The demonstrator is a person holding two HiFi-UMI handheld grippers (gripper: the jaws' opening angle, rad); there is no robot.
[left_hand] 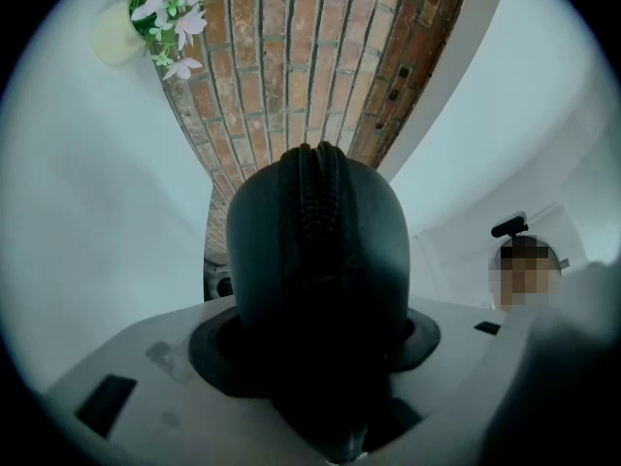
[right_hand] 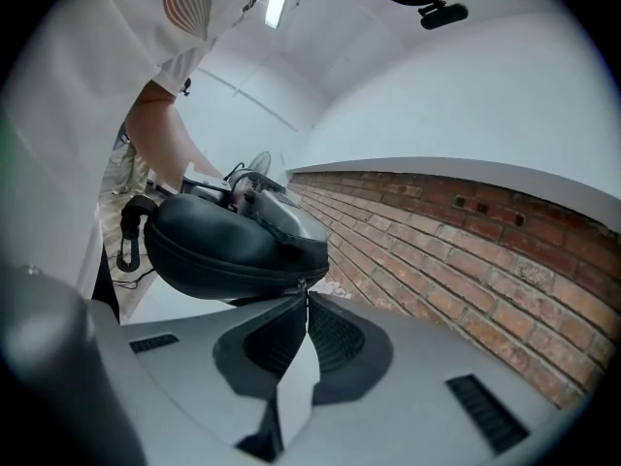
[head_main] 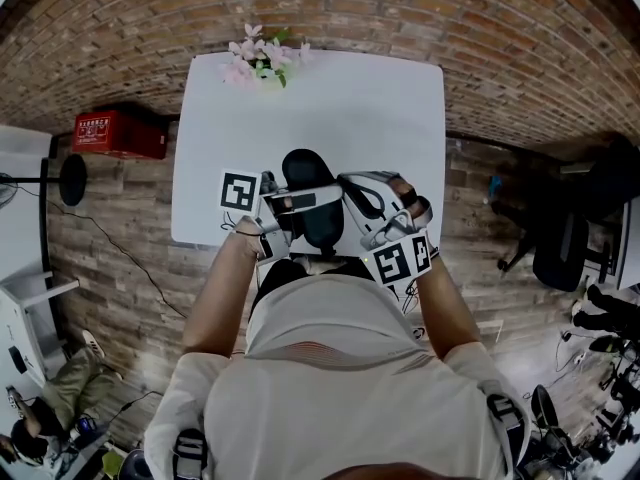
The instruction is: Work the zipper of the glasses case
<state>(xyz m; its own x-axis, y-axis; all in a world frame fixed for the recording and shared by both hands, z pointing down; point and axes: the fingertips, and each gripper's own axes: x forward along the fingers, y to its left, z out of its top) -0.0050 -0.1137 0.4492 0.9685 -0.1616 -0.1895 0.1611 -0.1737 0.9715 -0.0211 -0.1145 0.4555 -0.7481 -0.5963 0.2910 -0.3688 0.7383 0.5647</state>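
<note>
A black oval glasses case (head_main: pixel 308 190) is held up over the near part of the white table (head_main: pixel 330 118). My left gripper (head_main: pixel 290 204) is shut on the case's near end, its jaws set wide around the body. In the left gripper view the case (left_hand: pixel 315 250) fills the space between the jaws, and its zipper (left_hand: pixel 318 192) runs up the middle. My right gripper (head_main: pixel 348 194) comes in from the right. In the right gripper view its pads (right_hand: pixel 330 333) are shut on the small zipper pull (right_hand: pixel 304 284) at the edge of the case (right_hand: pixel 228 246).
A vase of pink flowers (head_main: pixel 262 60) stands at the table's far edge. A red box (head_main: pixel 118 133) and a black round stand (head_main: pixel 70 178) sit on the brick floor at left, a black chair (head_main: pixel 560 243) at right. A black loop (right_hand: pixel 129 236) hangs from the case's far end.
</note>
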